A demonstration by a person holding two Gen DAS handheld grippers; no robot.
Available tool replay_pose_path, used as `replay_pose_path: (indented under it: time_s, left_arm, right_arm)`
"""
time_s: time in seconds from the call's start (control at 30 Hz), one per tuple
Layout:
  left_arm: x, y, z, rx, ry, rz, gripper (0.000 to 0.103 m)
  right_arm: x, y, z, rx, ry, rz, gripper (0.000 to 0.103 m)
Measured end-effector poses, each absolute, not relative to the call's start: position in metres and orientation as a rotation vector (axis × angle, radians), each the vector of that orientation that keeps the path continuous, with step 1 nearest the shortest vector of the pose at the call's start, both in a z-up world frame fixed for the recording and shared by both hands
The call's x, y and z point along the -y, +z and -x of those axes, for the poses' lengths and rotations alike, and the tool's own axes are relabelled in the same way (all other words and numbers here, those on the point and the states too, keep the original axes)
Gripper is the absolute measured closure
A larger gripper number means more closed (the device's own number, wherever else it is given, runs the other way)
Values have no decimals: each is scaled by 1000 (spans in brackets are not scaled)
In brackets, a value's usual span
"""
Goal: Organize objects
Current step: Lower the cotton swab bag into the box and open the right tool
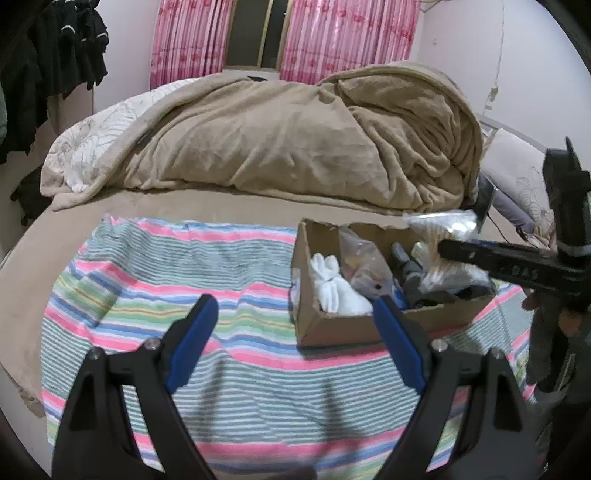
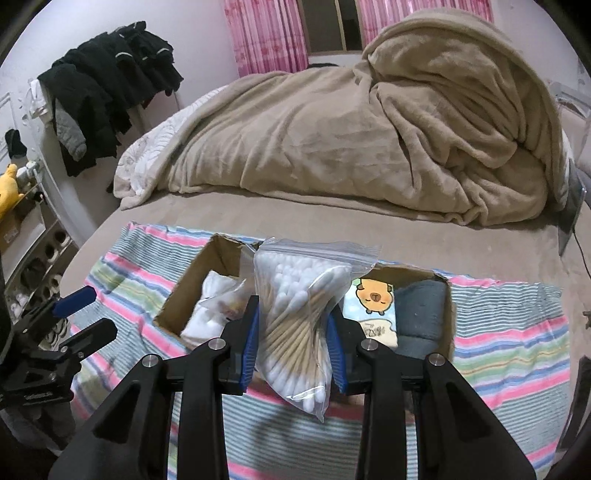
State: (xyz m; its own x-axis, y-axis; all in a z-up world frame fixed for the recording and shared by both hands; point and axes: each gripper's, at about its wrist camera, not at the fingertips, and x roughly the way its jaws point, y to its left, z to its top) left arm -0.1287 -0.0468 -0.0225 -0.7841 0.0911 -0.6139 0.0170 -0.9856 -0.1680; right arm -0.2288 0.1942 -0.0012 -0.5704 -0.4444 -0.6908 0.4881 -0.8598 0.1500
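My right gripper (image 2: 293,314) is shut on a clear zip bag of cotton swabs (image 2: 299,317) and holds it above the near edge of an open cardboard box (image 2: 173,302). The box sits on a striped towel (image 2: 517,350) and holds white socks (image 2: 207,317), a cartoon tissue pack (image 2: 373,310) and a grey folded cloth (image 2: 421,314). In the left wrist view my left gripper (image 1: 295,306) is open and empty over the striped towel (image 1: 166,277), left of the box (image 1: 351,328). The right gripper (image 1: 454,251) with the bag (image 1: 439,221) shows above the box there.
A rumpled beige blanket (image 1: 295,140) is heaped on the bed behind the towel. Dark clothes (image 2: 110,85) hang at the left wall over shelves (image 2: 33,229) with a yellow plush toy (image 2: 7,188). Pink curtains (image 1: 332,33) cover the window. A pillow (image 1: 517,177) lies at the right.
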Motion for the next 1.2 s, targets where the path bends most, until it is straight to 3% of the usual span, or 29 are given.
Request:
replay_pose_path:
  time_s: [0.67,0.97,1.2]
  left_arm:
    - [40,-43,142,239,2891,1089,16]
    - [36,-36,130,228,2903,1092,16]
    - [31,-21,111,229,2916,1062,16]
  right_arm:
    - [-175,-55,262,-131,-2389,-1178,66]
    - [-172,-45,247,-149,-2359,-1162,38]
    - [-185,-27,224,-128,-2375,-1129,34]
